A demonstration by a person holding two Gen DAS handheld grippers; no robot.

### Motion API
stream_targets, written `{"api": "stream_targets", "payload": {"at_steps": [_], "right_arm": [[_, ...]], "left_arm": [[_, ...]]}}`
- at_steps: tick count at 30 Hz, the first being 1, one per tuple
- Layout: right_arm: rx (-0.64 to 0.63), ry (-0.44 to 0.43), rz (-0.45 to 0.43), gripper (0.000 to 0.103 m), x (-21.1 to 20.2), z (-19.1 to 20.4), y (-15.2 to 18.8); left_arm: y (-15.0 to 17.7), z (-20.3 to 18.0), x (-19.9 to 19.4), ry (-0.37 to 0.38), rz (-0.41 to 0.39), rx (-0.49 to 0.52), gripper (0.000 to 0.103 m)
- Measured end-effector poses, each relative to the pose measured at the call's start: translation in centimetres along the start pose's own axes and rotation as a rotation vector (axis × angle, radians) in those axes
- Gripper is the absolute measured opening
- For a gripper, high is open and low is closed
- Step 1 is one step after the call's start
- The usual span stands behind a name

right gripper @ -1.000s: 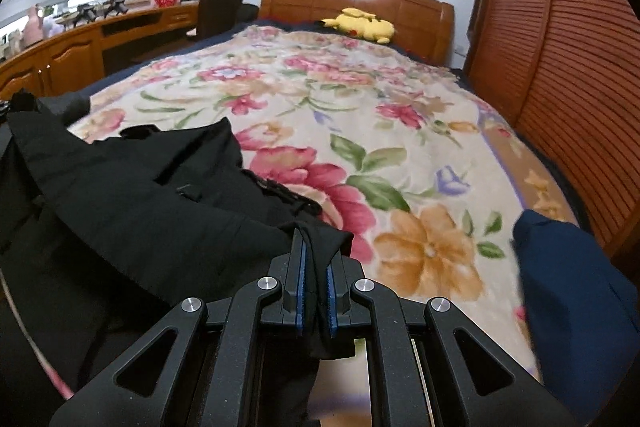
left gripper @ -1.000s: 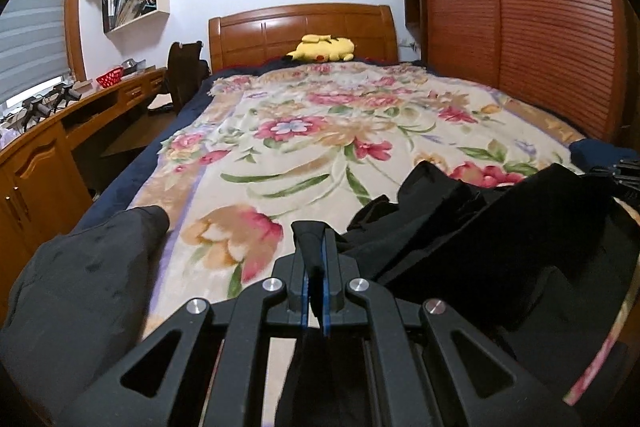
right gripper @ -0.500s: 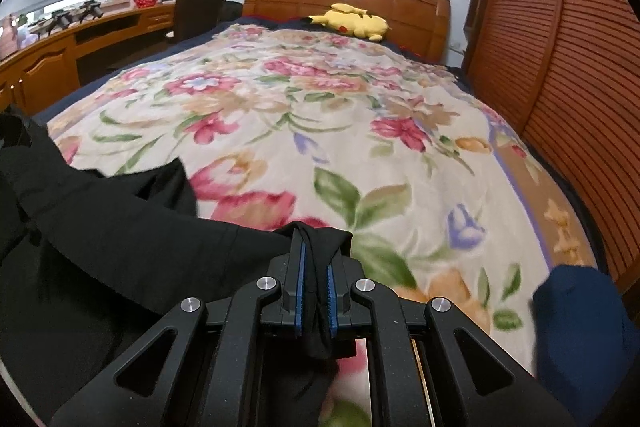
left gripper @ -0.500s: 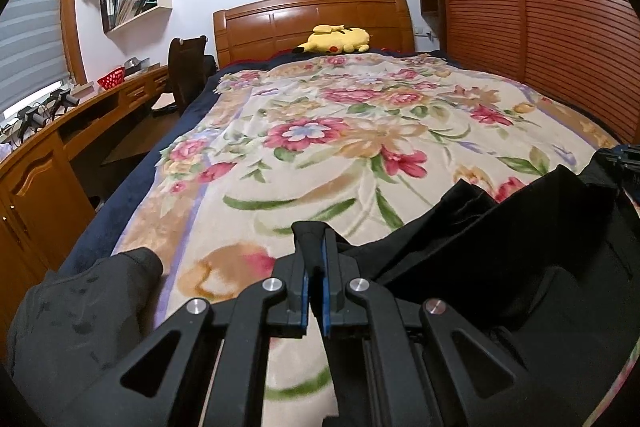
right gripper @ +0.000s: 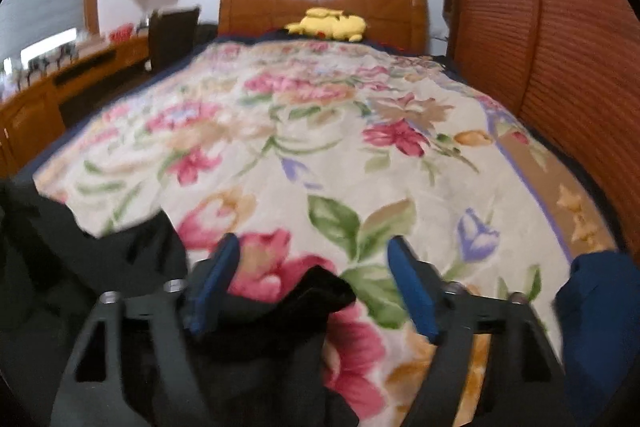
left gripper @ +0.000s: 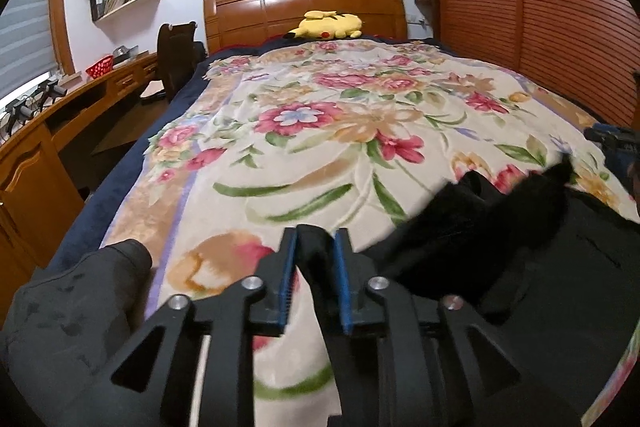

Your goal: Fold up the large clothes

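Black garment lies on the flowered bed cover. Both grippers have just been opening. Left gripper has its fingers slightly apart with a fold between them; right gripper has its fingers wide, cloth loose between.

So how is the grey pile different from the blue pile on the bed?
The grey pile is dull charcoal, and the blue pile is deep navy. The grey pile sits at the bed's left edge and the blue pile at its right edge. Both are bunched-up cloth lying on the flowery blanket, away from the black garment.
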State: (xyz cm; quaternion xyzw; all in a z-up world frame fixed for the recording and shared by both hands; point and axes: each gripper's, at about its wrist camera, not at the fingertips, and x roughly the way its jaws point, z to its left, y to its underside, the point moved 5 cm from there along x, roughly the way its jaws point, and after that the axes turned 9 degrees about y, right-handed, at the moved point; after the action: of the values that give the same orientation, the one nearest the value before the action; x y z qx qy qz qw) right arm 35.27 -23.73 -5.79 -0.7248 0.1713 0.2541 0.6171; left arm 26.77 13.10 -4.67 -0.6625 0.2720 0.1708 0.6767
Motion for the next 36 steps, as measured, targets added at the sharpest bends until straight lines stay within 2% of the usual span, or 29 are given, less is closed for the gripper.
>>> {"api": "stream_targets", "payload": {"at_steps": [3,5,11,15,18,21,22,25,26,30,33,36], "right_arm": [[-0.036,0.039,0.020,0.079,0.3,-0.4,0.4],[-0.062,0.033,0.052,0.079,0.8,-0.3,1.3],[-0.099,0.000,0.210,0.079,4.2,0.0,4.2],[-0.113,0.012,0.291,0.077,6.7,0.1,5.8],[-0.088,-0.013,0.347,0.074,8.2,-0.3,7.0],[-0.059,-0.050,0.365,0.064,8.8,-0.5,7.5],[-0.058,-0.069,0.369,0.054,8.7,-0.4,7.6],[-0.100,-0.136,0.352,0.014,8.3,0.7,7.5],[-0.123,-0.133,0.336,0.009,8.1,1.1,7.4],[-0.184,-0.087,0.228,0.004,6.3,1.8,6.2],[-0.151,-0.057,0.163,0.003,5.4,0.9,4.8],[-0.131,0.012,0.107,0.003,4.6,-0.1,3.7]], "left_arm": [[1.1,-0.2,-1.5,0.012,-0.010,0.007,0.032],[2.2,-0.4,-2.1,0.023,-0.003,0.009,0.036],[5.6,-2.6,-3.0,0.066,0.049,0.047,0.038],[7.1,-3.6,-3.7,0.095,0.059,0.034,0.038],[7.9,-4.3,-4.2,0.112,0.060,0.027,0.038],[8.5,-4.6,-4.6,0.118,0.060,0.022,0.038],[8.7,-4.7,-4.7,0.122,0.062,0.020,0.038],[9.0,-4.9,-4.8,0.129,0.065,0.022,0.038],[9.1,-5.0,-4.8,0.127,0.065,0.021,0.038],[9.3,-5.3,-5.1,0.135,0.059,0.015,0.038],[9.4,-5.7,-5.6,0.137,0.051,0.021,0.038],[9.4,-5.8,-5.8,0.140,0.045,0.022,0.038]]}}
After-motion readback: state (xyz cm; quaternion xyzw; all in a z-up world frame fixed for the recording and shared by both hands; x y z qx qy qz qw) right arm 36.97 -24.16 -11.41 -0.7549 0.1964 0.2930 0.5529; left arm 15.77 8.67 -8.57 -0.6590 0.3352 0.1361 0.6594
